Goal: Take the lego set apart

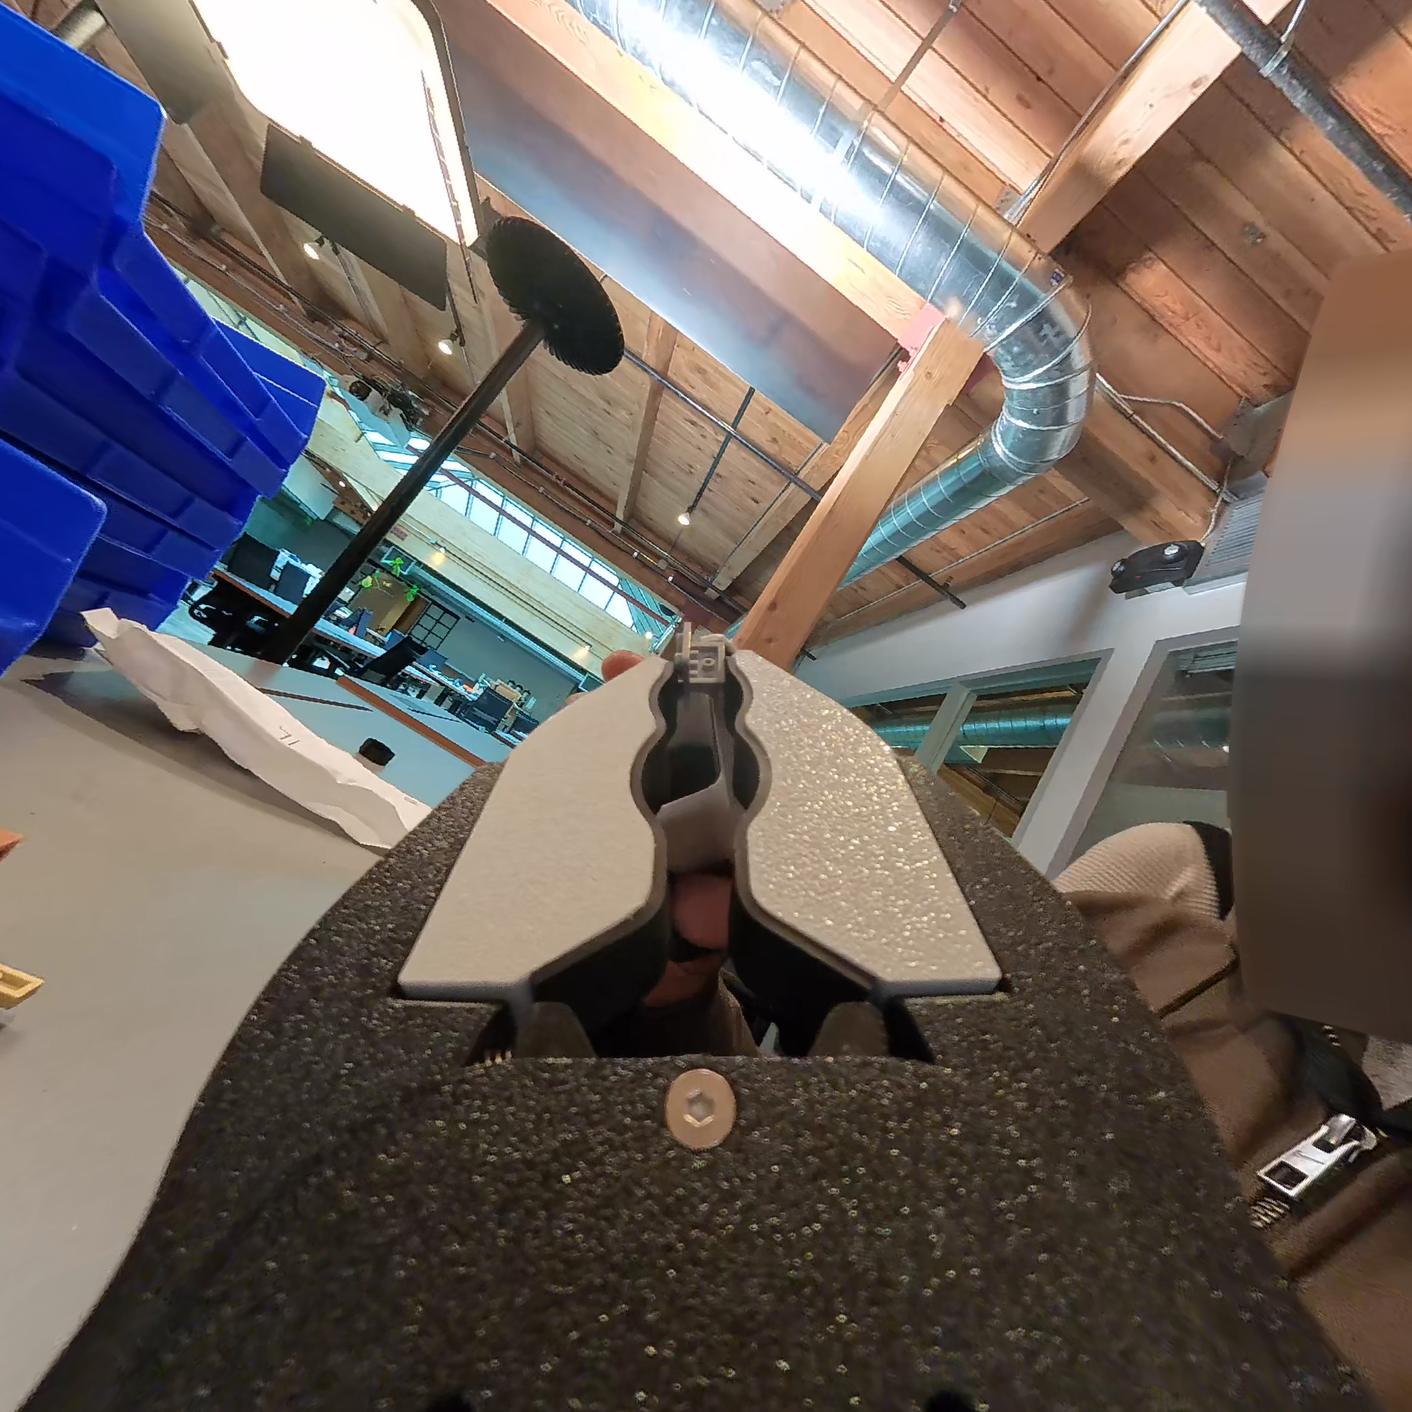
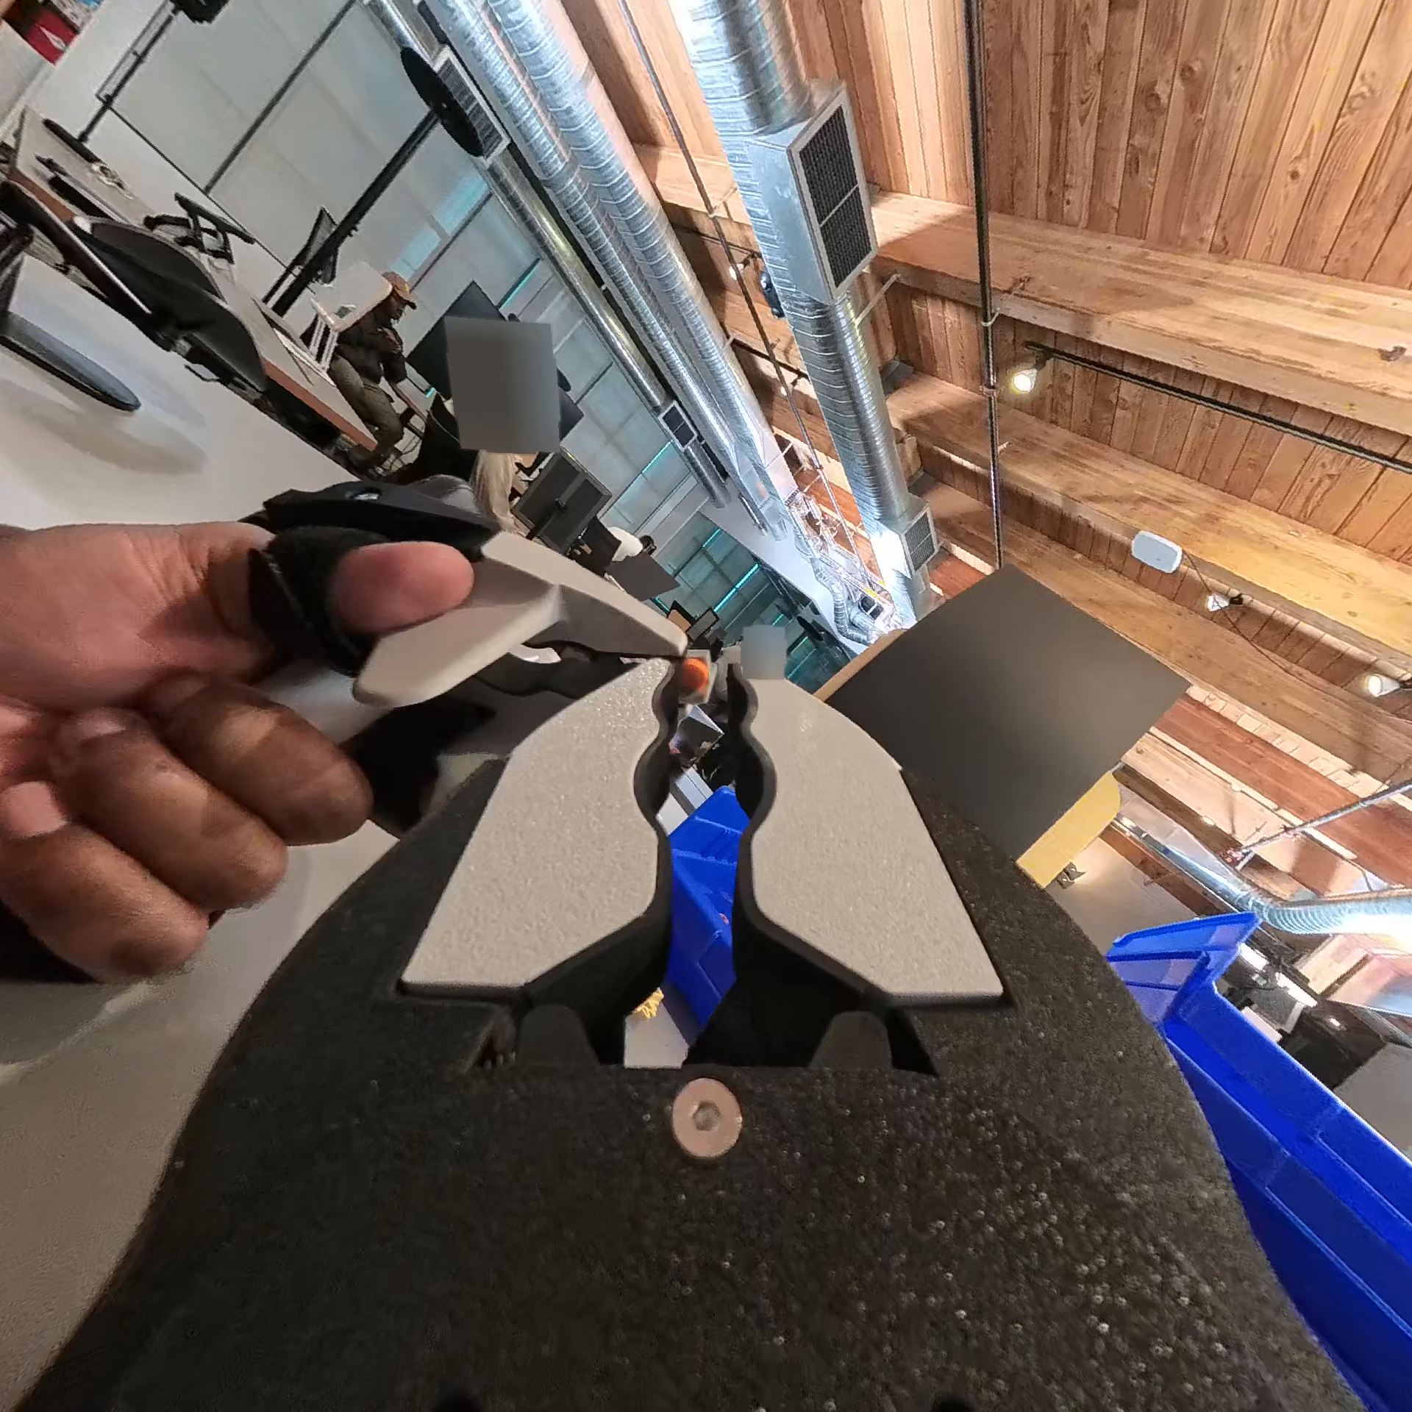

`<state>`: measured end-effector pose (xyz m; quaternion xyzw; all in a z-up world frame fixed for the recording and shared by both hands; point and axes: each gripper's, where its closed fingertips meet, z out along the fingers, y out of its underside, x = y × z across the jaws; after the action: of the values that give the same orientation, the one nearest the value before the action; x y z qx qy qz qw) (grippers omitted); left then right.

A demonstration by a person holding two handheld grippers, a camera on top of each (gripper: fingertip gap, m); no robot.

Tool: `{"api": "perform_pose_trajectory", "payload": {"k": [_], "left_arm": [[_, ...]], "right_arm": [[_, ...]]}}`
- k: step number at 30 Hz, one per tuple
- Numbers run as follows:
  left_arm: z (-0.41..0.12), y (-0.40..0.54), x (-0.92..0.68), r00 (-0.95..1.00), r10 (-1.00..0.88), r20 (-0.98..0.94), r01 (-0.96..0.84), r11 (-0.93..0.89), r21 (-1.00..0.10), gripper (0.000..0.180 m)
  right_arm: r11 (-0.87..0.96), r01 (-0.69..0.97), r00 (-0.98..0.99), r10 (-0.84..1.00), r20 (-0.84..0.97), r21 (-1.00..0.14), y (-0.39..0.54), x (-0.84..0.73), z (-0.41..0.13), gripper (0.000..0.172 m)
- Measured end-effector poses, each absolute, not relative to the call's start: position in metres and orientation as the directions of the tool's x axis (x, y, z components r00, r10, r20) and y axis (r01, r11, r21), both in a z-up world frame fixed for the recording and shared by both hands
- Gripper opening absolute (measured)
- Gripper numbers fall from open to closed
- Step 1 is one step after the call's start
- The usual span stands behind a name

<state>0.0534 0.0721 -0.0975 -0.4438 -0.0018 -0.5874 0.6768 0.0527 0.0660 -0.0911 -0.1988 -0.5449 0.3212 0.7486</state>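
Note:
In the left wrist view my left gripper [image 1: 703, 666] is shut on a small grey plastic piece [image 1: 707, 659] that sticks out a little past the fingertips. In the right wrist view the left gripper [image 2: 672, 648] comes in from the left in a person's hand [image 2: 153, 688]. It holds the same small piece [image 2: 695, 678], which shows an orange spot there. The piece sits between the tips of my right gripper [image 2: 707, 680], close against its left finger. A gap shows to its right finger [image 2: 825, 840], so the right gripper is open around the piece.
Stacked blue bins [image 1: 114, 344] stand left on the grey table [image 1: 153, 955], with crumpled white paper [image 1: 252, 733] and a black pole stand [image 1: 428, 474] behind. More blue bins [image 2: 1299, 1146] and a black panel [image 2: 1008, 710] lie right. A person's tan sleeve [image 1: 1146, 901] shows at right. My two grippers' fingertips are within a few centimetres of each other.

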Motion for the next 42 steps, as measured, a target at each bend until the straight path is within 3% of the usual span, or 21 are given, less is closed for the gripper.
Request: {"api": "perform_pose_trajectory", "payload": {"k": [14, 30, 35, 42], "left_arm": [[-0.1, 0.065, 0.069, 0.124, -0.821, 0.558, 0.764, -0.28, -0.581, 0.011], [-0.104, 0.074, 0.058, 0.311, -0.762, 0.569, 0.781, -0.137, -0.61, 0.011], [-0.103, 0.076, 0.028, 0.25, -0.747, 0.616, 0.865, -0.113, -0.488, 0.011], [-0.101, 0.074, 0.045, 0.281, -0.771, 0.572, 0.818, -0.118, -0.562, 0.011]], "right_arm": [[0.601, -0.324, 0.039, 0.78, 0.624, -0.731, 0.06, 0.061, -0.095, 0.008], [0.723, -0.219, 0.162, 0.689, 0.706, -0.655, 0.068, 0.054, -0.1, 0.006], [0.744, -0.213, 0.16, 0.666, 0.728, -0.634, 0.064, 0.054, -0.104, 0.0], [0.719, -0.24, 0.222, 0.694, 0.685, -0.652, 0.07, 0.055, -0.093, 0.005]]}}
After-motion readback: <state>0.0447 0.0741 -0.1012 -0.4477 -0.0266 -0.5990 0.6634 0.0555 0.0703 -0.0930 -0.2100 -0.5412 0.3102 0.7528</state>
